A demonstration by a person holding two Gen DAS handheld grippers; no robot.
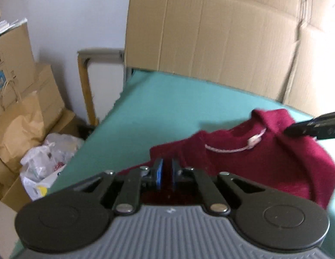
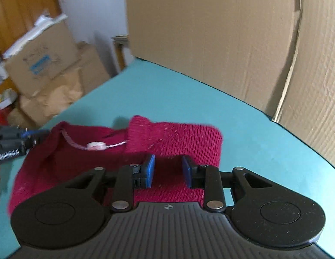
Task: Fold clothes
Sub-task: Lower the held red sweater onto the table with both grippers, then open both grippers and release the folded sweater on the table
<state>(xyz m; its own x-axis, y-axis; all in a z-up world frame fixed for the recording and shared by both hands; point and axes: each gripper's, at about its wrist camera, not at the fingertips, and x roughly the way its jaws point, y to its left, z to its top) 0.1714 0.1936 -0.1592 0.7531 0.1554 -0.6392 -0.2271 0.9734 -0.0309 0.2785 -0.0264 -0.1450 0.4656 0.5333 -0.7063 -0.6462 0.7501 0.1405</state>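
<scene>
Pinching red knit between its blue pads, the left gripper [image 1: 167, 173] is sitting at the near edge of the sweater [image 1: 253, 164], its 2 pads drawn almost together with cloth showing in the narrow slot. Hovering over the other side, the right gripper [image 2: 168, 171] is standing spread, pads well apart, with ribbed knit lying under the gap but nothing clamped. Lying between them on the green table [image 2: 189, 99], the sweater is bunched and partly doubled over, 1 ribbed end turned up on top and a pale tag [image 2: 96, 145] on a string showing near the collar. It is looking soft, light and floppy, so any lifted edge will probably be sagging and dragging the rest along; the loose knit may also be stretching or snagging on the pads. Taking hold at a firm ribbed edge or a seam, not the middle, seems the safer choice, with the 2 grips kept level. Standing behind the table, a cardboard sheet [image 2: 210, 32] is walling off the far side.
</scene>
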